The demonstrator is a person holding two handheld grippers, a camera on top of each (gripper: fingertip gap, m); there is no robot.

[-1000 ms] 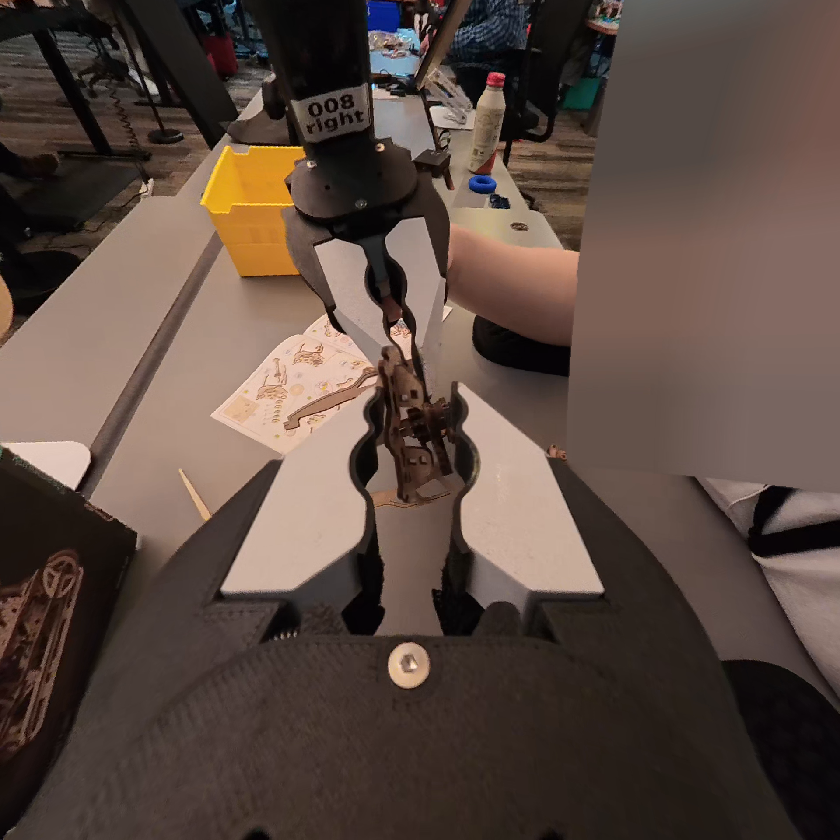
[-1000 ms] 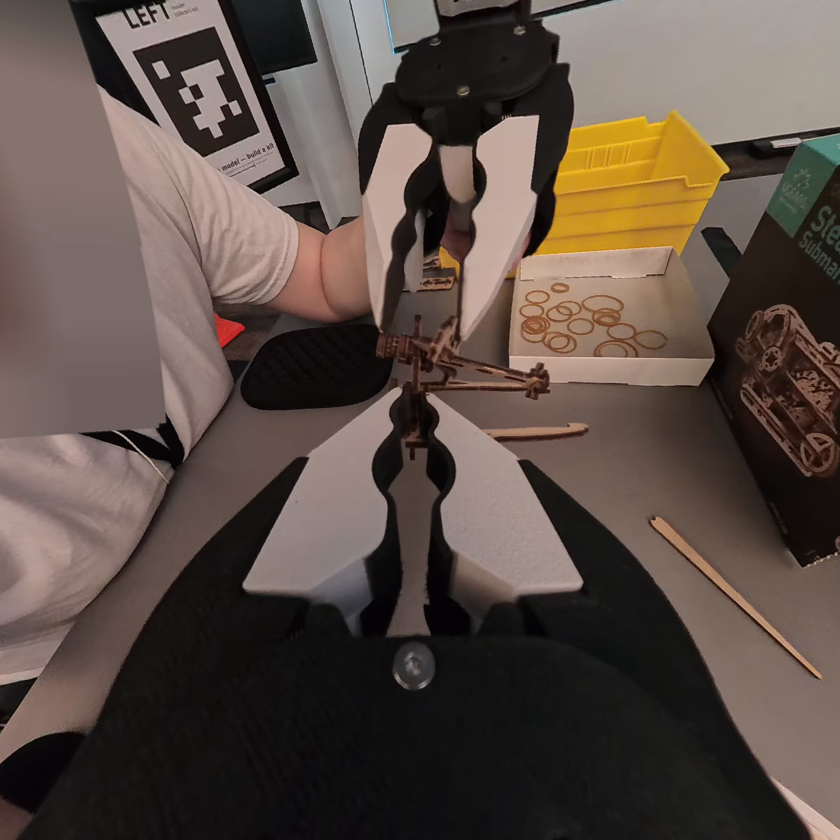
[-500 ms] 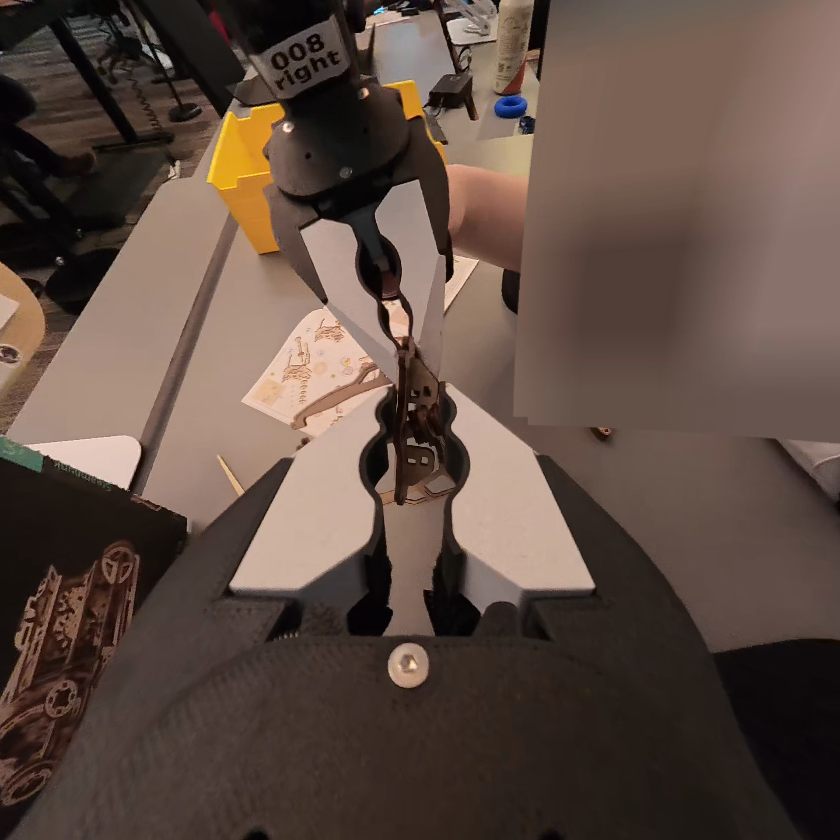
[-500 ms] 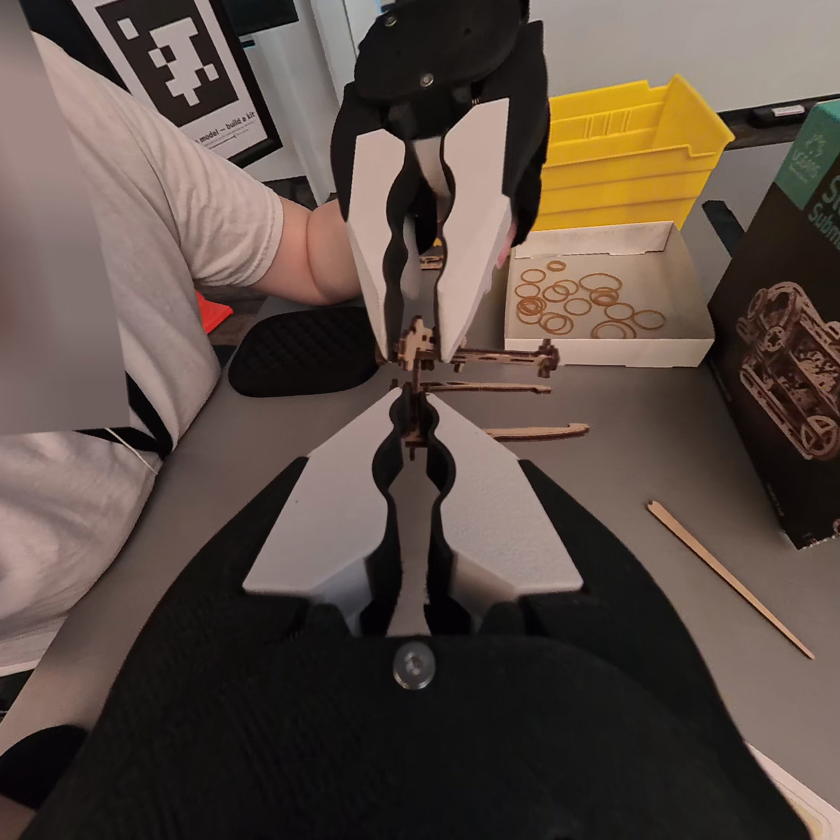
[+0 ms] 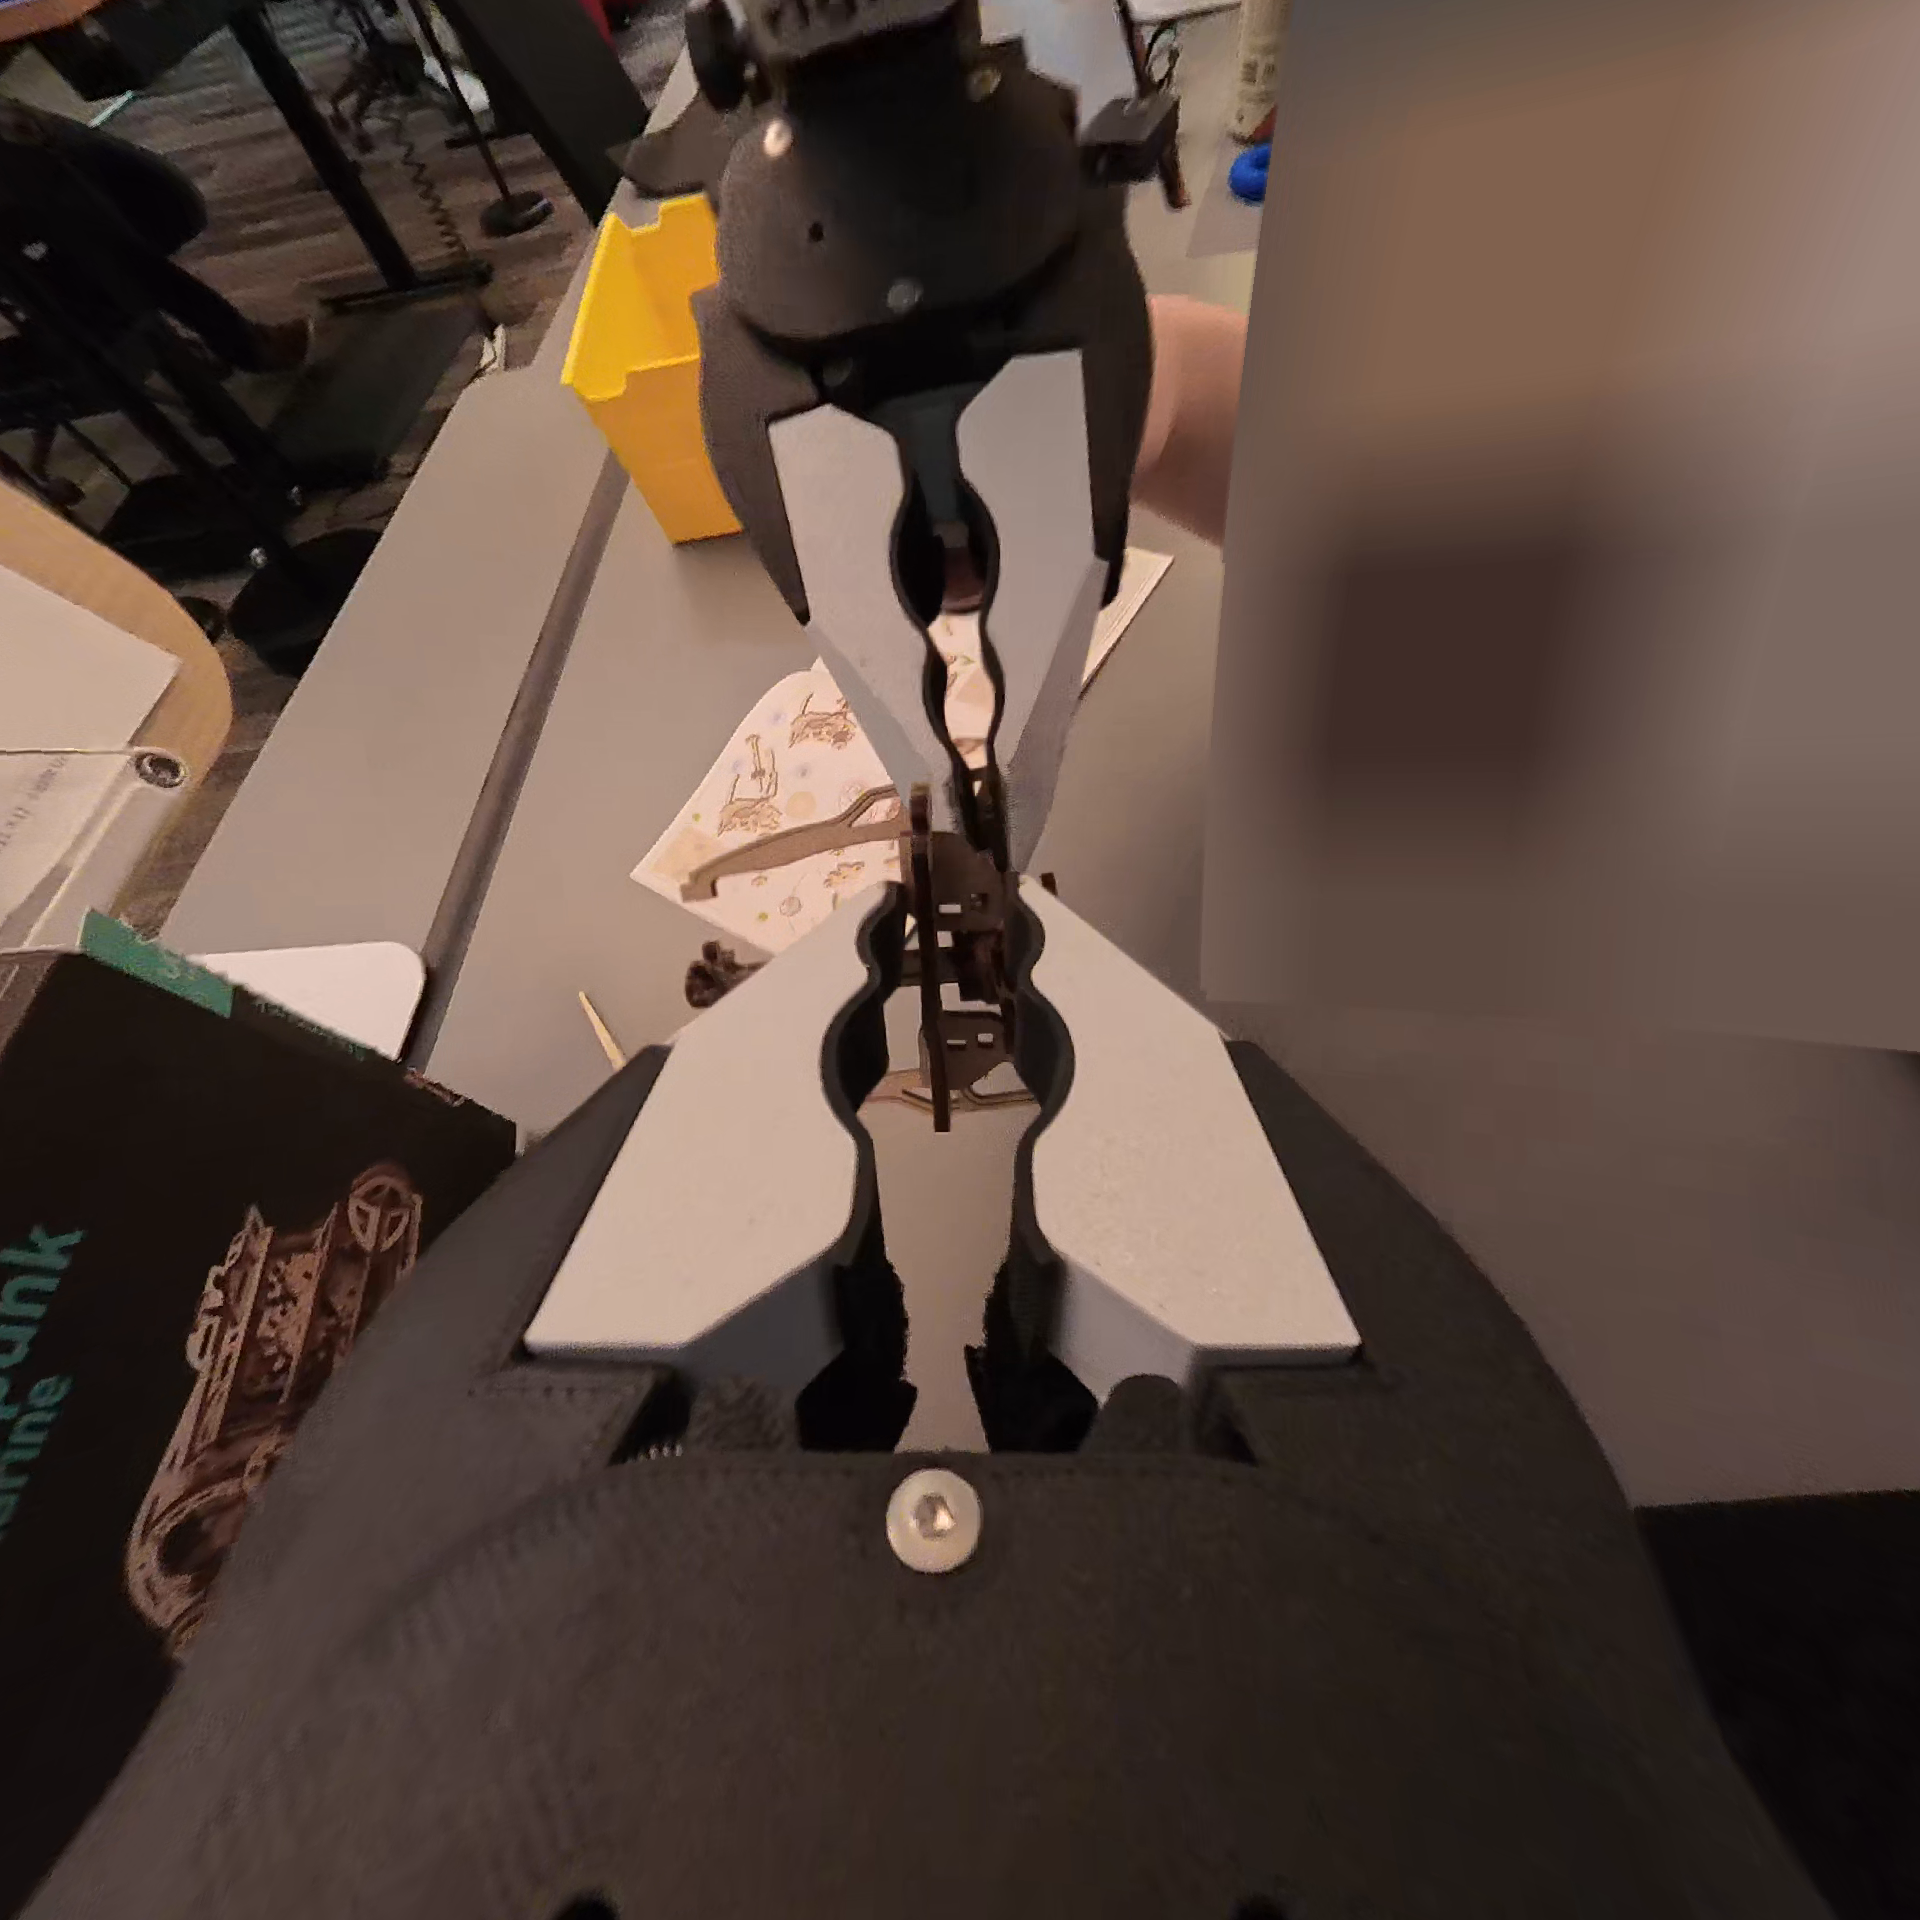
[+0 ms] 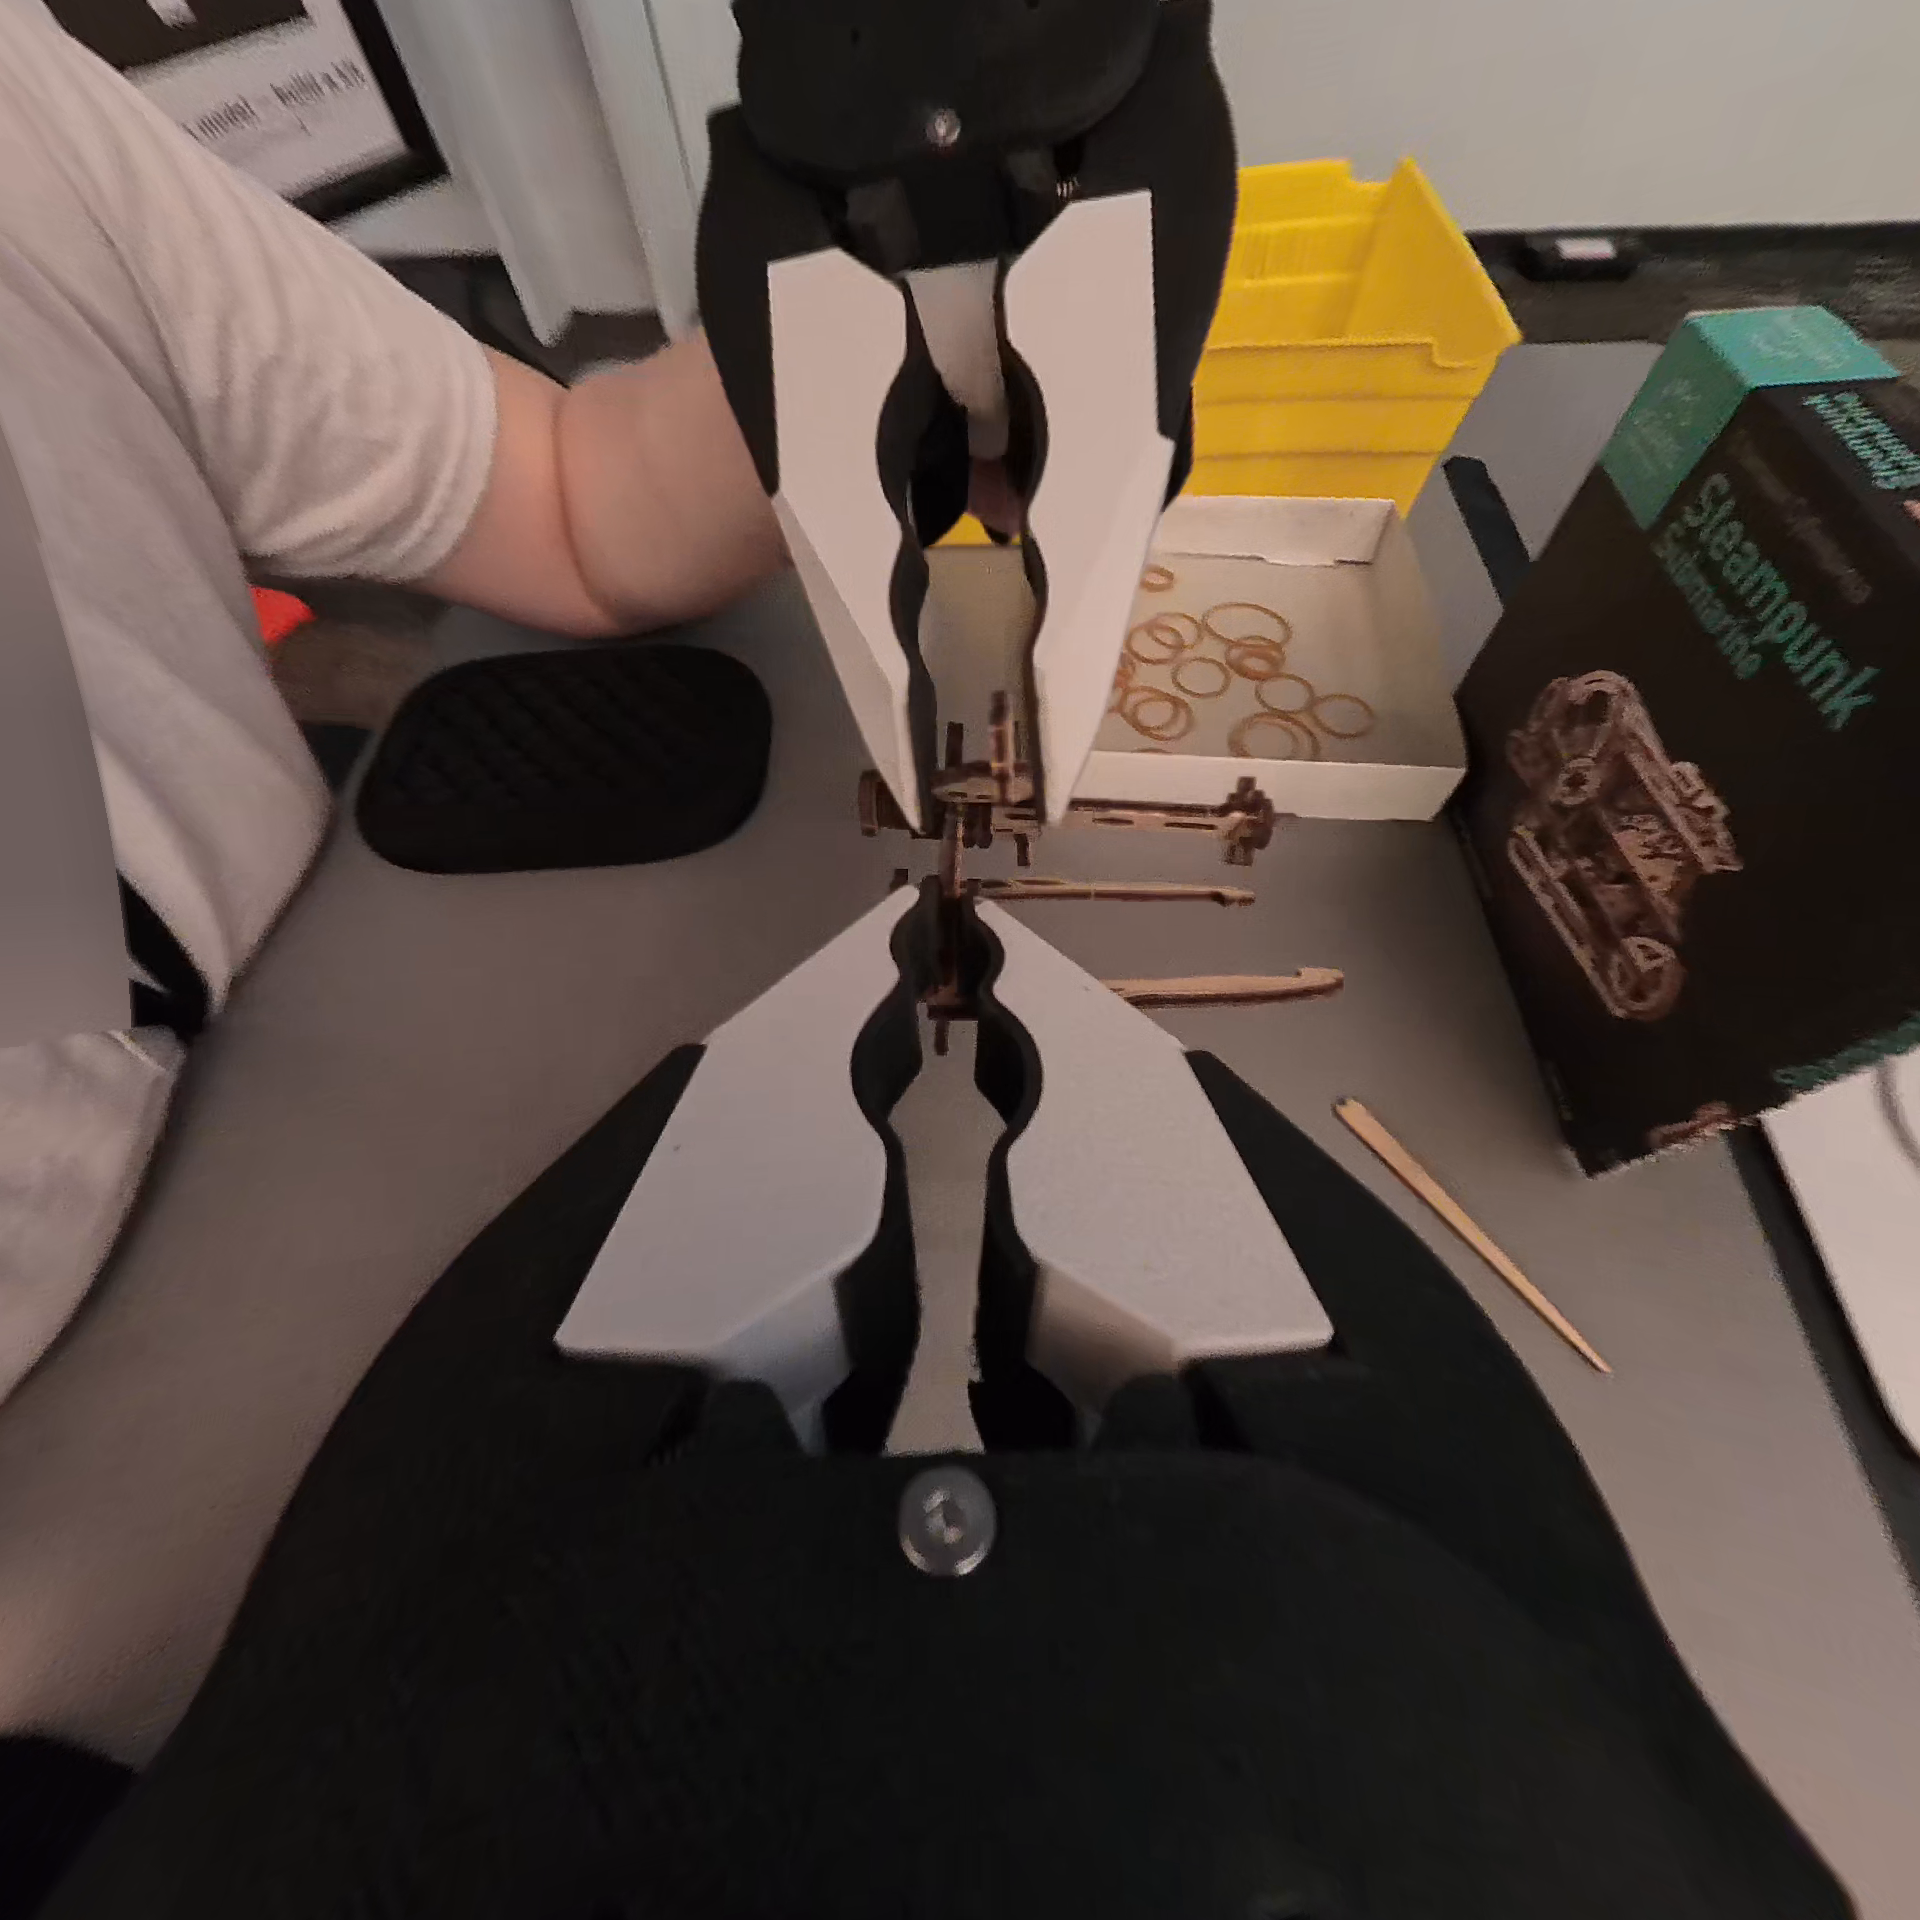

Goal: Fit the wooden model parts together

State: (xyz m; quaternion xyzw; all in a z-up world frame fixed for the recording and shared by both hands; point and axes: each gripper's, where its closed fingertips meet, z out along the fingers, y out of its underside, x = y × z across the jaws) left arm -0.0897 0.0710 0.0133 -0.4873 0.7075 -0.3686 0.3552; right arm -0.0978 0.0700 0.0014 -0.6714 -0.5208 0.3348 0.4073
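Grey and matte, the table fills both wrist views. Nearest in the right wrist view, the right gripper has its white fingers closed on a small brown wooden model part held upright above the table. Just beyond, the left gripper points down, its fingers closed on the brown wooden model assembly, whose long arm reaches out to the right; part and assembly meet between the two sets of fingertips. Under them on the table lie a flat pale wooden hook-ended strip and, nearer on the right, a thin pointed wooden stick. A dark printed cardboard box stands to the right. Farther back sit a shallow white tray of tan rubber bands, then stacked yellow plastic bins. A black textured pad lies at left beside the person's arm. From the left wrist view, a pale printed instruction sheet lies beyond the fingers
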